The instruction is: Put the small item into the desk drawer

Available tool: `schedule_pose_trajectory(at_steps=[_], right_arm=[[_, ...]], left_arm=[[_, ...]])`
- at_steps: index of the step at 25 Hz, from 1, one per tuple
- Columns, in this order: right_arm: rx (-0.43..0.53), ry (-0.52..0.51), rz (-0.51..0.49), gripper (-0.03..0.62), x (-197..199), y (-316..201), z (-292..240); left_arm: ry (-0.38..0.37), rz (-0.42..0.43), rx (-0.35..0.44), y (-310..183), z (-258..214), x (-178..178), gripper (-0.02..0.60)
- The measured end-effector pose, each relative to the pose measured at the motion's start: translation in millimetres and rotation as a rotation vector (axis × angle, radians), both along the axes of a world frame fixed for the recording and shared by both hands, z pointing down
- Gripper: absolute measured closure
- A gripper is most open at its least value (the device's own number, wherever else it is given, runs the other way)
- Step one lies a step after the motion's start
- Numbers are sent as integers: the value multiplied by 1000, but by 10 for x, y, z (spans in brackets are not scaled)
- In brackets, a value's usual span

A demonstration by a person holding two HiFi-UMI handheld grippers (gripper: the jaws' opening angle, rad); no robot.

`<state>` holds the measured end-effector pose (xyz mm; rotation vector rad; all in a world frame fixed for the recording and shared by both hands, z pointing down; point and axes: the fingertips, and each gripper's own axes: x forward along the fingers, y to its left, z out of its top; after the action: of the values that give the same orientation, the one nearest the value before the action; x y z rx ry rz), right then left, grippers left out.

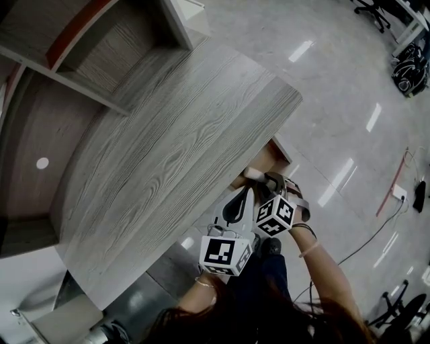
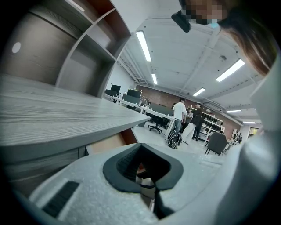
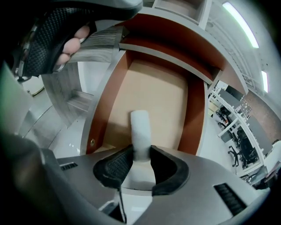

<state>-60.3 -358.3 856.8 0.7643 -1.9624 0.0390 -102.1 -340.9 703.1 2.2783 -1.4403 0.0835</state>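
Observation:
The desk drawer (image 3: 153, 92) stands pulled out under the grey desk top (image 1: 168, 148), its pale wooden floor bare. My right gripper (image 3: 140, 151) is shut on a small white oblong item (image 3: 140, 129), which sticks out past the pads above the drawer's near part. From the head view, the item (image 1: 254, 174) is at the desk's edge by the drawer (image 1: 272, 156), with the right gripper (image 1: 261, 179) behind it. My left gripper (image 1: 235, 203) hovers beside it, below the desk edge. Its pads meet at the tips, so the left gripper (image 2: 140, 147) is shut and holds nothing.
Open shelves (image 1: 101, 54) rise at the desk's back. A hand in black mesh (image 3: 66, 44) shows at the drawer's left wall. Cables (image 1: 396, 195) and chairs (image 1: 376, 10) lie on the shiny floor. People (image 2: 180, 115) stand far off among office desks.

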Motion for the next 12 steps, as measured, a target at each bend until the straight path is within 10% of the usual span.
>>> schedule_pose_trajectory(at_steps=[12], right_arm=[[-30,76,8,464,9,-13,105]], left_arm=[[10,-18,-15,-4,54,-47,566]])
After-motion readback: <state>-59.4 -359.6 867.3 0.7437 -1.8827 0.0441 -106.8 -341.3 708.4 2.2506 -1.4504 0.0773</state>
